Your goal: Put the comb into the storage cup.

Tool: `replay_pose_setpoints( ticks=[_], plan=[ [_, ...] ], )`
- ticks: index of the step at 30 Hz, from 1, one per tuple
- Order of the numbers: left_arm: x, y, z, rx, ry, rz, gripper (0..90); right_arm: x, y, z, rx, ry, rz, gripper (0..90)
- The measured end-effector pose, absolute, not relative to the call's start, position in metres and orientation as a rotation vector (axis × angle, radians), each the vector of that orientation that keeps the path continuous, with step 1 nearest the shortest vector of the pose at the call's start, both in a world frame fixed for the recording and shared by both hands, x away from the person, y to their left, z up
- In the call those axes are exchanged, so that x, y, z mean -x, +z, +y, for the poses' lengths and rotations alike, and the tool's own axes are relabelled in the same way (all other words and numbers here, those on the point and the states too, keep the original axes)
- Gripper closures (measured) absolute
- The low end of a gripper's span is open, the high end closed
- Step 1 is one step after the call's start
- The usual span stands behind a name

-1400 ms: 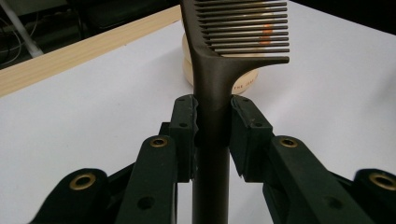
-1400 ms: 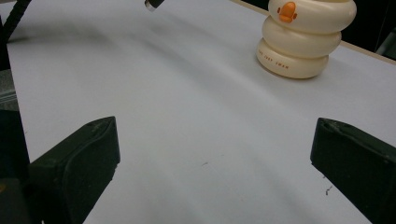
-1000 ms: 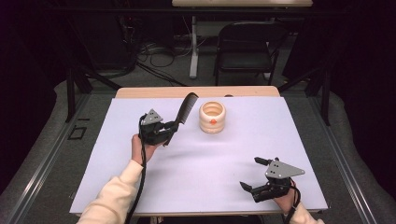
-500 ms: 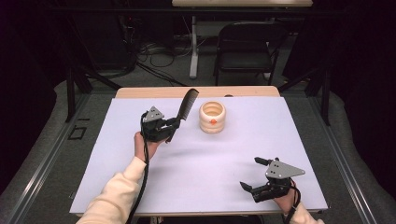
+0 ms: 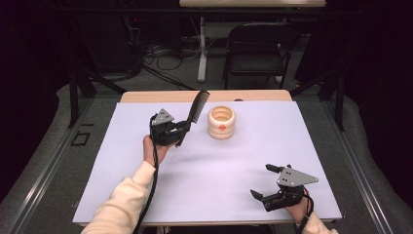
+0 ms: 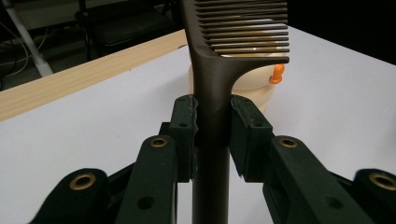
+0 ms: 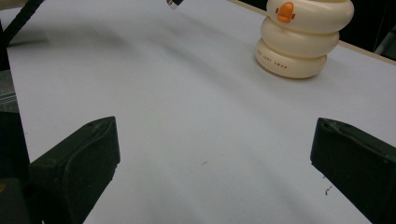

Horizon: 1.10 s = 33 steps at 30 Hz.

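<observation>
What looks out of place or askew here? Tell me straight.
Nothing is spilled or broken. The black comb is clamped by its handle in the left claw, tilted up toward the cream ringed holder, which stands upright. The right claw sits open near the table's front edge.

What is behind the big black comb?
Behind the black plastic comb held by the left gripper stands a cream ringed cup with an orange beak; the comb hides its middle.

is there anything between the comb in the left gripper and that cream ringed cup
Nothing visible. The left gripper is shut on the comb by its handle, held tilted above the white table, teeth end near the cup. The gap between them looks bare. The right gripper sits open, far off near the front edge.
</observation>
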<state>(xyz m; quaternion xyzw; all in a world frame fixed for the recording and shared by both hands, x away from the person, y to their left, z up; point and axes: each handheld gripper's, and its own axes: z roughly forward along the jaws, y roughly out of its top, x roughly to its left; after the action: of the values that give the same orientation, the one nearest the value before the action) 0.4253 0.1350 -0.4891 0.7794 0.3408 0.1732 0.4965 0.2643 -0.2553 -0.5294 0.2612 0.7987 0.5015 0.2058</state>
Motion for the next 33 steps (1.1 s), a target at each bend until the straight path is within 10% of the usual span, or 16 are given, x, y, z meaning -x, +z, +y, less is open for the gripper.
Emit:
replay_pose_setpoints(
  ticks=[33],
  plan=[
    [-0.437,-0.476,0.121,-1.860,0.429,0.814,72.6,-0.265,-0.529,-0.256,-0.726,1.398,2.227,0.8]
  ],
)
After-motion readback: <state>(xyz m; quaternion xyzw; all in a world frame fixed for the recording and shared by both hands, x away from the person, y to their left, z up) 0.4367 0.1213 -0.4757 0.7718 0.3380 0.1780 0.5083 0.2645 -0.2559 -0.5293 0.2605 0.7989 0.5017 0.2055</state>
